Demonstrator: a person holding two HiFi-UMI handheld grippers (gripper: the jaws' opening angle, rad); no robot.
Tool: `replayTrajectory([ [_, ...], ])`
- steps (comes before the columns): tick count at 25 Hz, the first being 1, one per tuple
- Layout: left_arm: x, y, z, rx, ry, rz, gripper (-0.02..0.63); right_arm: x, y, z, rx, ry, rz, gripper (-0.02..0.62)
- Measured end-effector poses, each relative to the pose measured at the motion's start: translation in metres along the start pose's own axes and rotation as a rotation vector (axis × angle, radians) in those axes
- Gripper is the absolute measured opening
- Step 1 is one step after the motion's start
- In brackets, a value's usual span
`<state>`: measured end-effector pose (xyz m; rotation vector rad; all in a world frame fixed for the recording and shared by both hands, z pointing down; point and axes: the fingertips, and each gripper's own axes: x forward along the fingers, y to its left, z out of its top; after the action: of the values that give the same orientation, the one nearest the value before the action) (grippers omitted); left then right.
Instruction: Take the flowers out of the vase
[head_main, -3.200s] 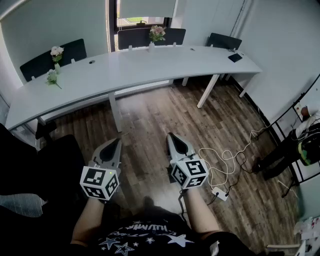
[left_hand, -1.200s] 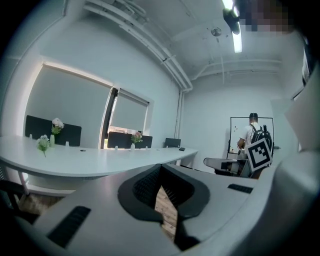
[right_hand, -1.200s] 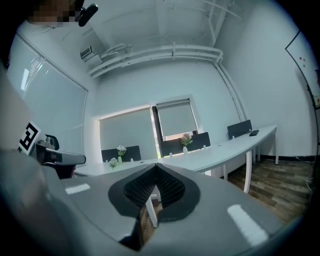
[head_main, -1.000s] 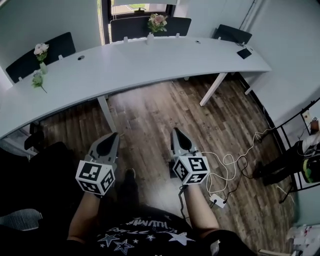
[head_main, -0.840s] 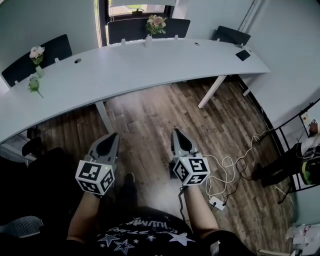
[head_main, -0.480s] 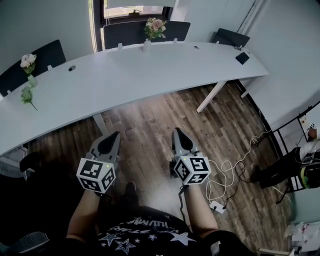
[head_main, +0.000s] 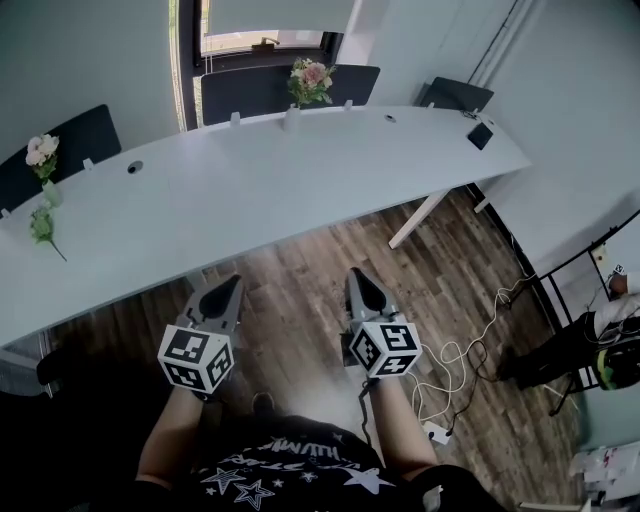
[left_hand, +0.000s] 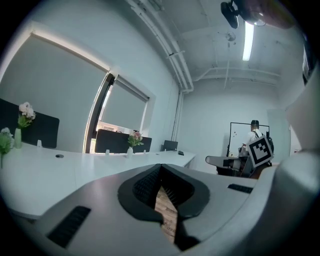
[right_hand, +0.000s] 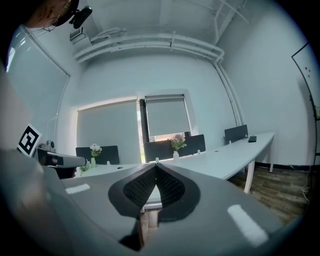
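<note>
White desk, pink flowers in vase at far edge, left gripper and right gripper closed, empty, well apart from vase.

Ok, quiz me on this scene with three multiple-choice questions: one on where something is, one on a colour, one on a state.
1. The pink bouquet stands: A) on the floor; B) at the far edge of the desk, near the window; C) on a chair.
2. The desk top is: A) black; B) red; C) white.
3. The left gripper and right gripper are: A) shut, empty; B) shut on a flower; C) wide open.
Answers: 1 B, its vase sits there. 2 C, the top is plainly white. 3 A, their views show jaws together, nothing between.
</note>
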<state>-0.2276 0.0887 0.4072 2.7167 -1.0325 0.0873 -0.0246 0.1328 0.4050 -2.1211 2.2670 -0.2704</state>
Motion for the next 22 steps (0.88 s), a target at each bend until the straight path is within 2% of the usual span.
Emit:
replayTrajectory([
  [6,0.033,0.017,0.004,0.006,0.013,-0.039,0.009,0.022,-0.011,-0.002,-0.007,0.013,-0.027,0.003],
  [11,0.060,0.013,-0.002,0.002,0.044,-0.052,0.009,0.031,-0.040,-0.008,0.018,0.028,-0.049,0.003],
  [16,0.095,0.009,0.002,0.020,0.046,-0.018,0.009,0.064,-0.071,-0.007,0.029,0.036,-0.001,0.003],
  [22,0.153,0.008,0.005,-0.002,0.058,0.043,0.009,0.112,-0.116,0.006,0.023,0.042,0.063,0.003],
])
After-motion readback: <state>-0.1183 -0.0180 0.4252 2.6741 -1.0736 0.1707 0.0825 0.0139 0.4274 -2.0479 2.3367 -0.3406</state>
